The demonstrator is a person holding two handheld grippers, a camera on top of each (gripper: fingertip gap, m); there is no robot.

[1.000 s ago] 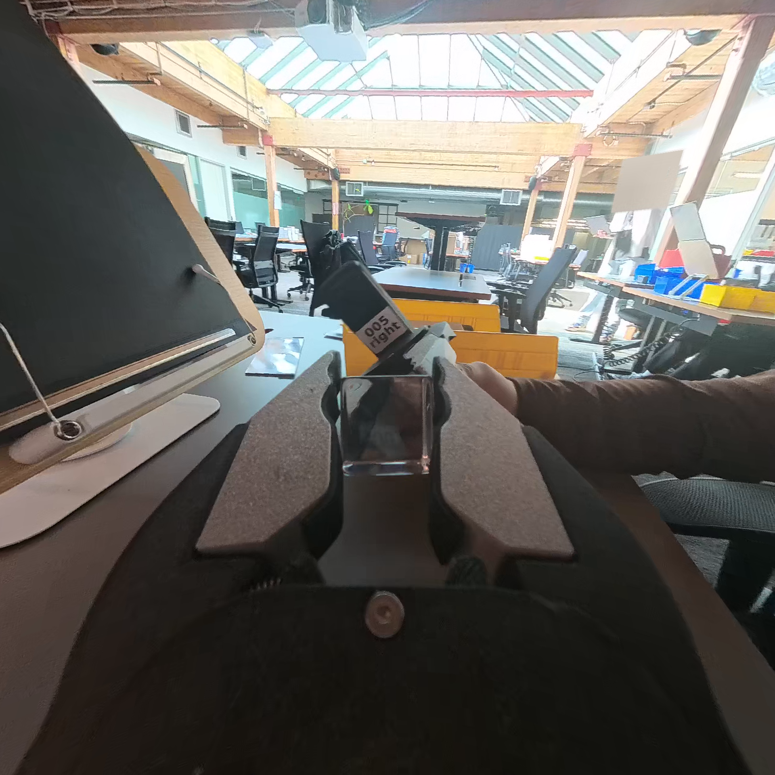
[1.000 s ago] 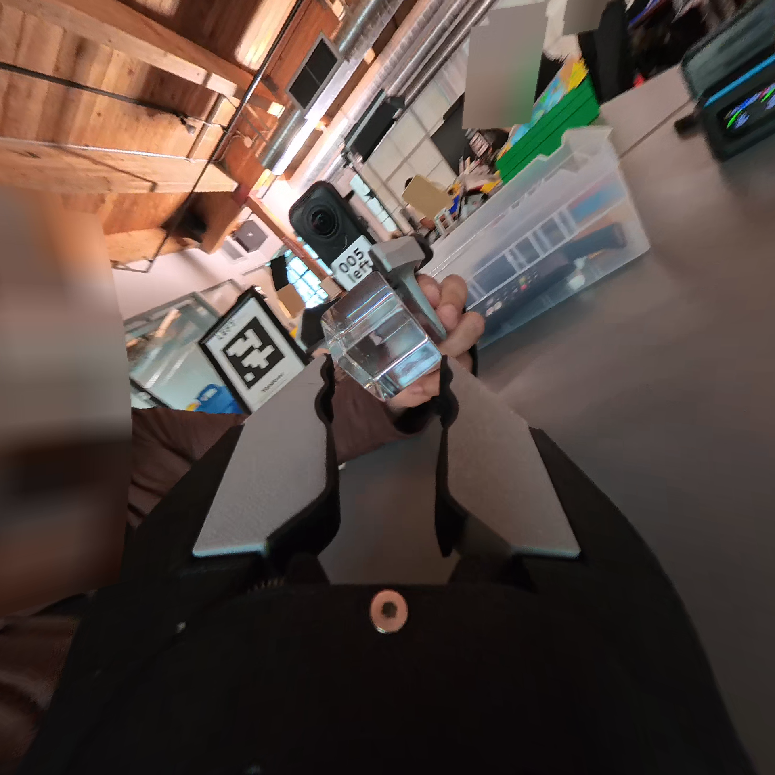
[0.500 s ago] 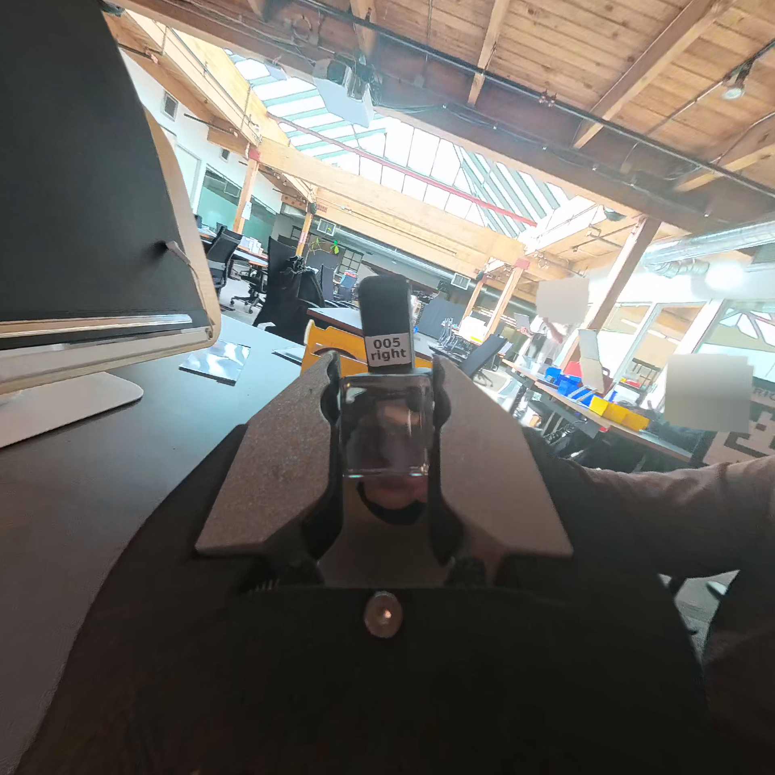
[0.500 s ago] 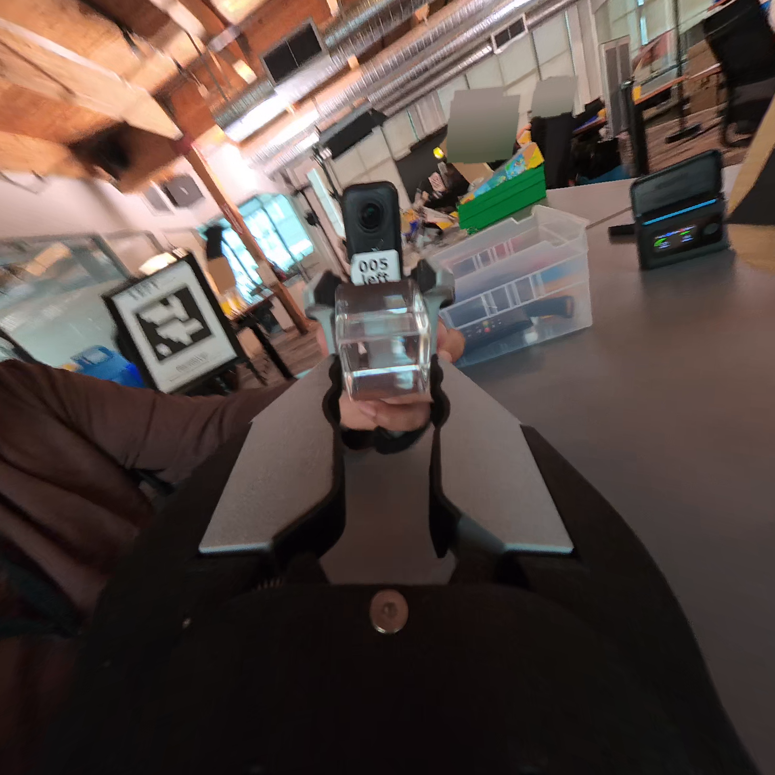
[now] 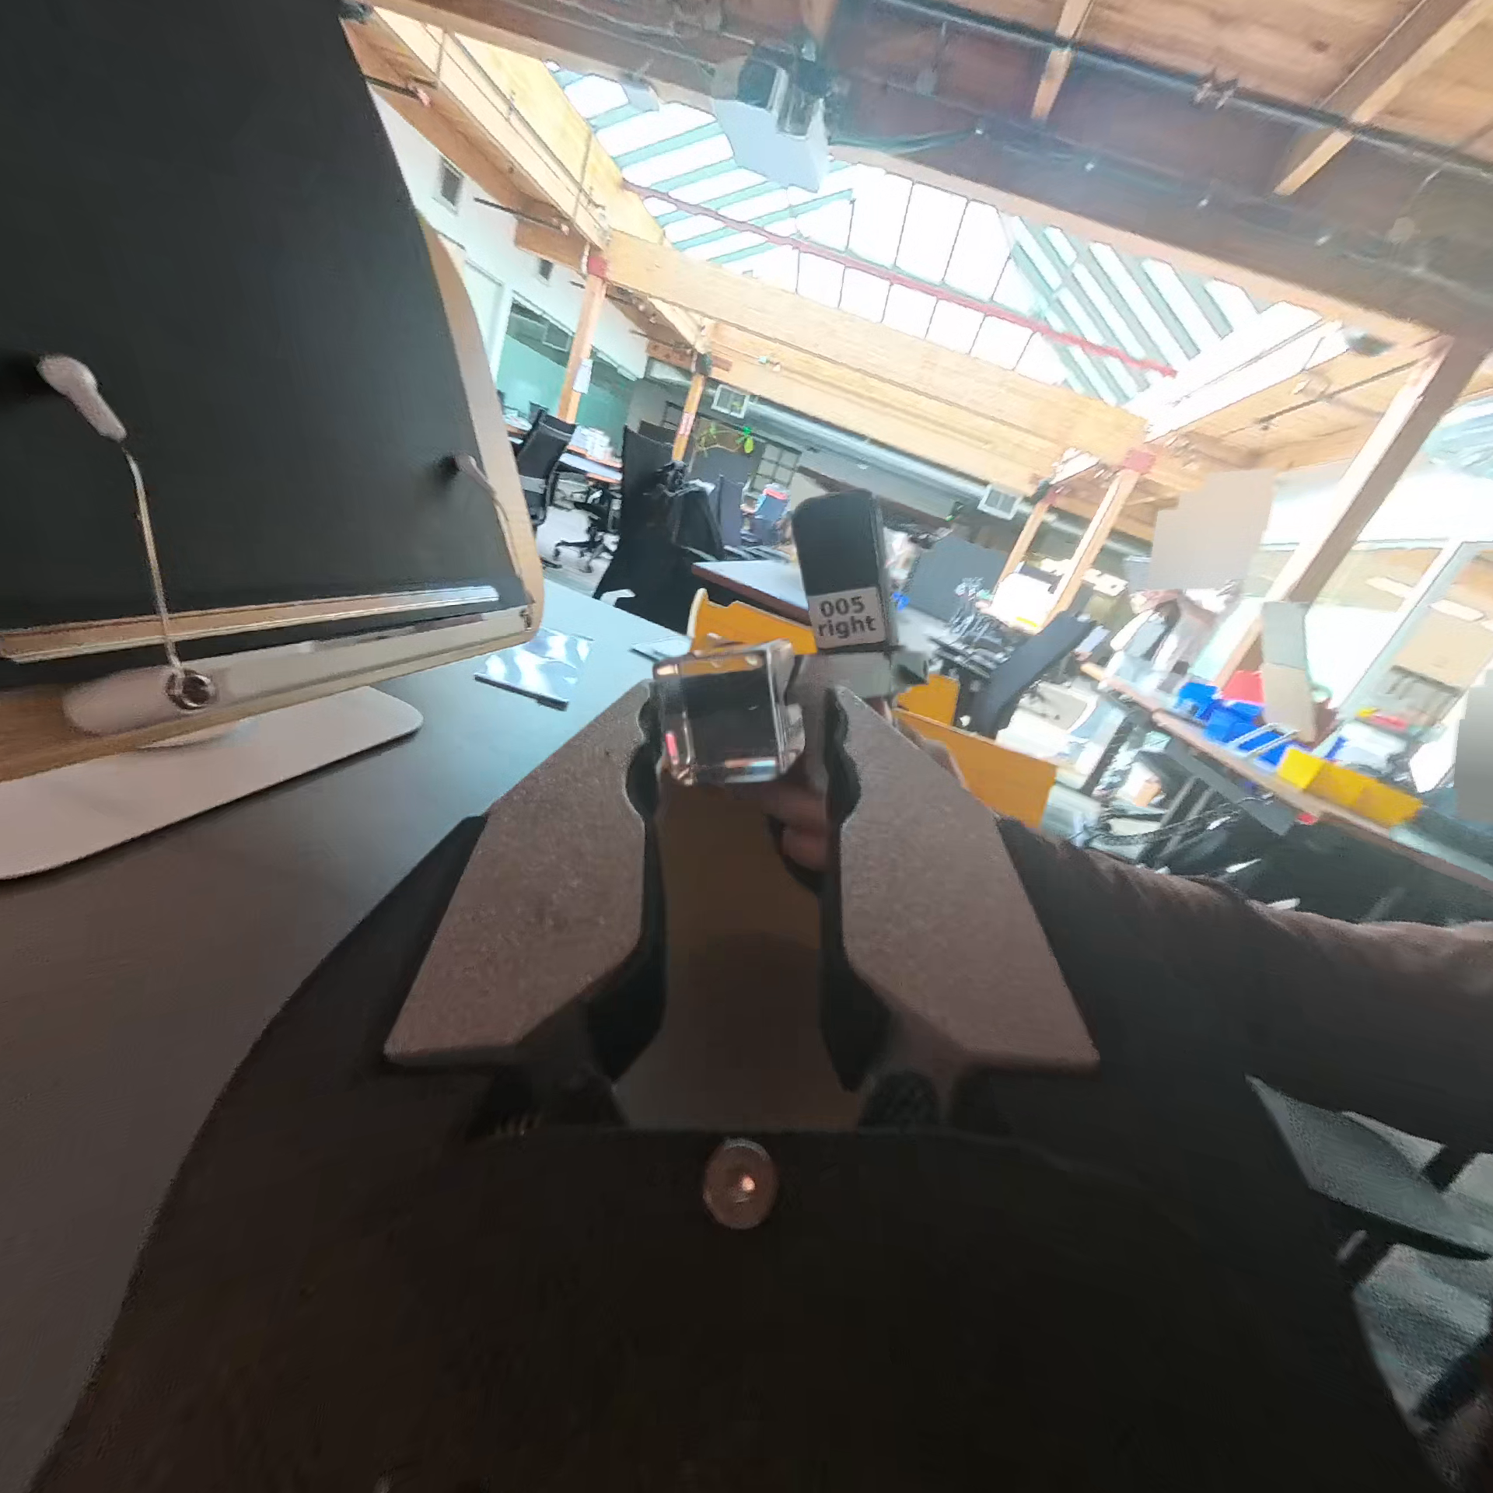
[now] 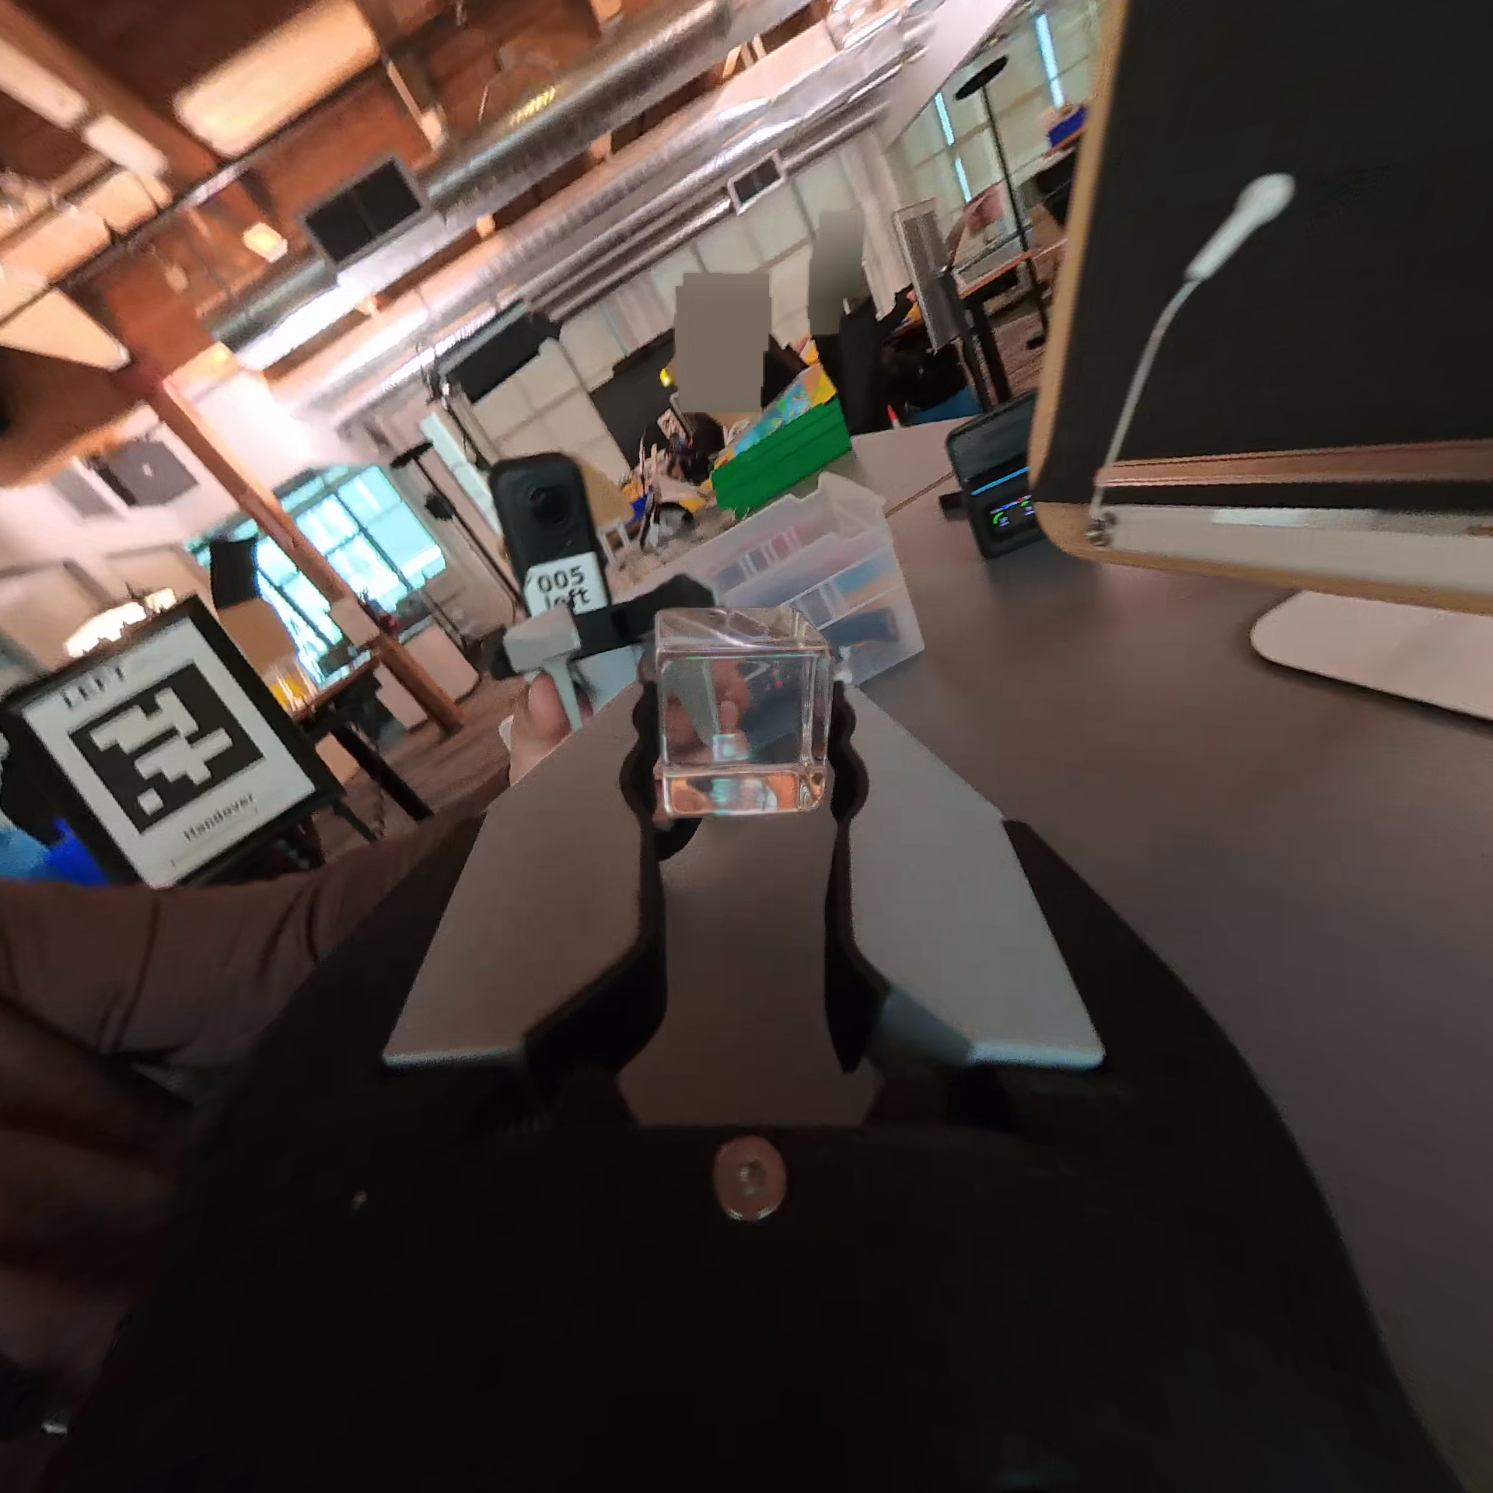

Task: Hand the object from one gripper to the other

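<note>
1. Above the dark table (image 6: 1171,848), beside the black board on its white stand (image 5: 242,323), both claws hang in the air, close together.
2. Your right claw (image 6: 743,759) is clamped on the clear cube (image 6: 743,711), pinching two opposite flat faces at the fingertips.
3. Your left claw (image 5: 739,751) stands apart and empty, just off the cube.
4. Judge the cube rigid, smooth and slippery, likely heavy for its size and prone to chipping, so grip it squarely on the flat faces, never the edges.

R gripper (image 6: 743,727) clamped on clear cube (image 6: 742,711); L gripper (image 5: 735,751) jaws parted, facing it.
</note>
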